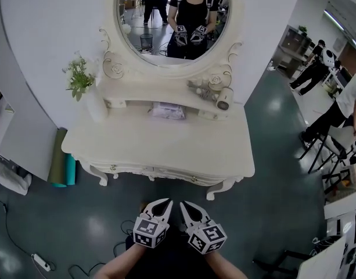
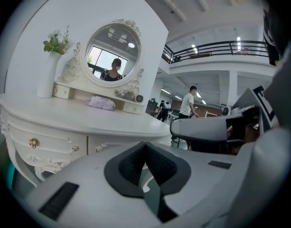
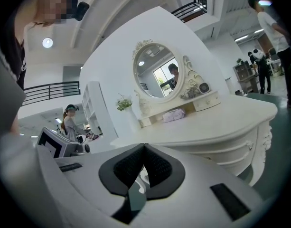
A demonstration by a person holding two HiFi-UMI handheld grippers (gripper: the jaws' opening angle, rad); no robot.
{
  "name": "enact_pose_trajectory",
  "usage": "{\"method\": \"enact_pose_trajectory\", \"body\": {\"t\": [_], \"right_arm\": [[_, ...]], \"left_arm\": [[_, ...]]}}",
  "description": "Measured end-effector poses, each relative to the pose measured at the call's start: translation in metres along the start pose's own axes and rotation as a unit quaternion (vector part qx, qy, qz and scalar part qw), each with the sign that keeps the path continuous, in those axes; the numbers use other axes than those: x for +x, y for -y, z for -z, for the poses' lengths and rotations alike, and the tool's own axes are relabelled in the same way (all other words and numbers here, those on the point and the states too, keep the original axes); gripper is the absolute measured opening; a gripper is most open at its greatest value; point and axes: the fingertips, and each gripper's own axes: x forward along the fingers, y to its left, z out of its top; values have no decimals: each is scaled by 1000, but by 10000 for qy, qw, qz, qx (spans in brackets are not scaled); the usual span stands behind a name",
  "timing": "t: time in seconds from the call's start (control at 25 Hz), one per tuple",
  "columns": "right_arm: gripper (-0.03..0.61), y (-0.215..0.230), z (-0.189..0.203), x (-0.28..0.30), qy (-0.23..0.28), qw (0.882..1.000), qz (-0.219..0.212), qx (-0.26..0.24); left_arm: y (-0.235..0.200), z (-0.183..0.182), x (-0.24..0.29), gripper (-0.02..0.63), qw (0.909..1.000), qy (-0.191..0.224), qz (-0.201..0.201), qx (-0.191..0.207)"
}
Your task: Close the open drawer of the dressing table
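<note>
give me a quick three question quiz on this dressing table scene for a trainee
1. True or false: the left gripper touches the dressing table.
2. What stands at the table's left end, beside the mirror? A a vase of flowers; B a lamp; C a clock.
3. Fill in: the jaws of the left and right gripper are ___, with nothing between them.
Key: 1 false, both grippers are held short of its front edge; 2 A; 3 shut.
</note>
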Motion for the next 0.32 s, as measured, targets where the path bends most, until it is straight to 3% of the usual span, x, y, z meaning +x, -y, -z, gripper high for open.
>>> {"method": "enact_pose_trajectory", "body": {"t": [0.32], "right_arm": [[25, 2, -1, 2, -14, 10000, 25, -35]], "left_arm": [[4, 4, -1, 8, 10000, -37, 31, 20]]}}
